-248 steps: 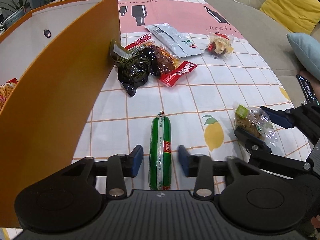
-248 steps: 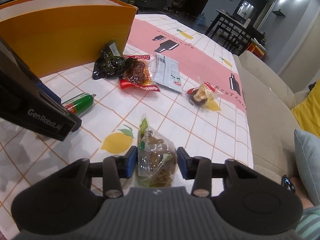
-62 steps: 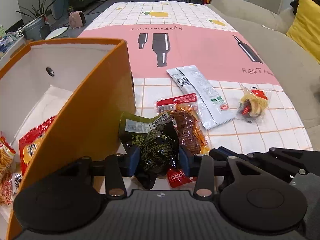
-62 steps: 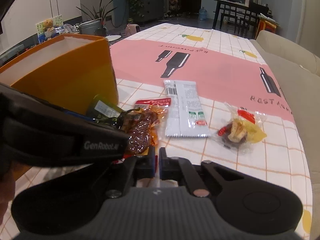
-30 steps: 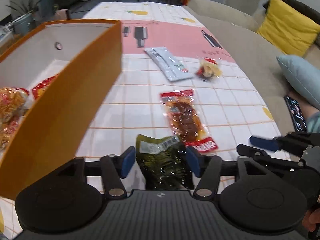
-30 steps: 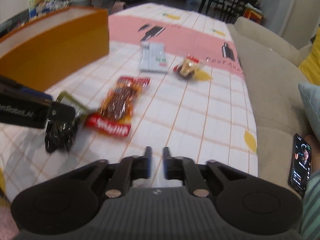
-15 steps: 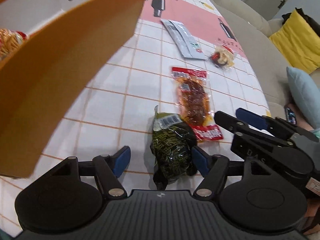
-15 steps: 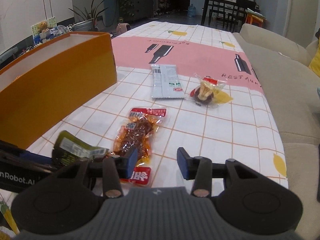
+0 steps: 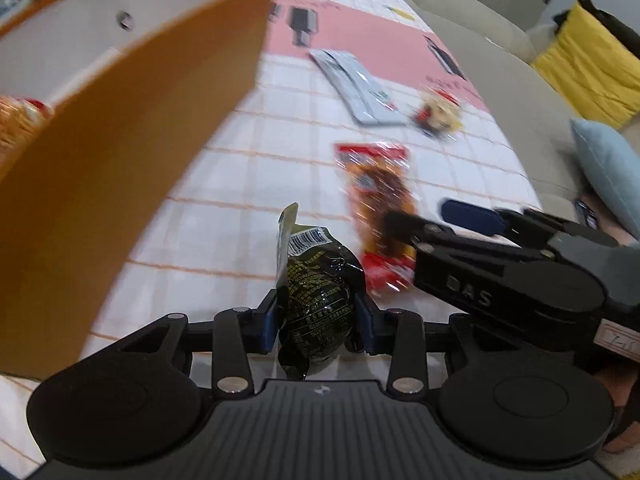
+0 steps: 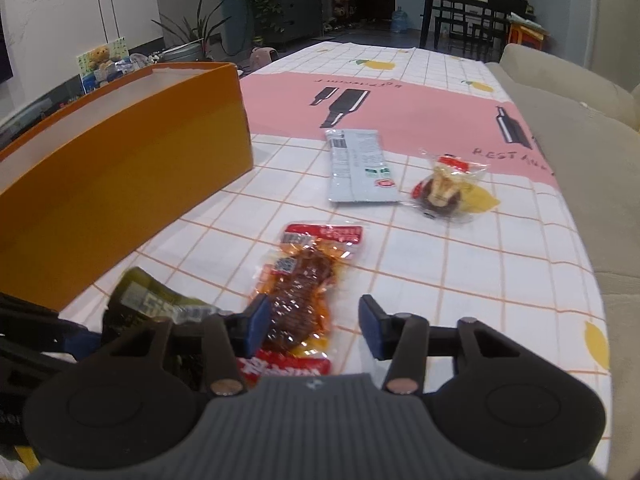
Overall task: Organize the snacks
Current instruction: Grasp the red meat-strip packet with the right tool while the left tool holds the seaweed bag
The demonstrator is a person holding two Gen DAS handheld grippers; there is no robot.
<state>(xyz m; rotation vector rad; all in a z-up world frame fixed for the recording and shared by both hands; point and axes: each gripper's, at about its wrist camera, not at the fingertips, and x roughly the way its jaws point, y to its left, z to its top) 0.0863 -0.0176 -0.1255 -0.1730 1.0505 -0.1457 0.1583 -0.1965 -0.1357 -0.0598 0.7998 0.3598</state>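
Clamping the dark green packet [image 9: 320,300] after closing in, left gripper [image 9: 316,322] beside the orange box [image 9: 132,152], right gripper [image 10: 312,326] just widened, jaws apart over the red packet [image 10: 300,292] on the tablecloth [image 10: 460,264], pads not pressing.

A beige sofa [image 10: 580,128] flanks the table; dark dining chairs [image 10: 472,20] stand behind.

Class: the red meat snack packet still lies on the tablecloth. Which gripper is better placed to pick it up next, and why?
The right gripper: its fingers are open around the red packet. The left gripper is shut on the dark green packet.
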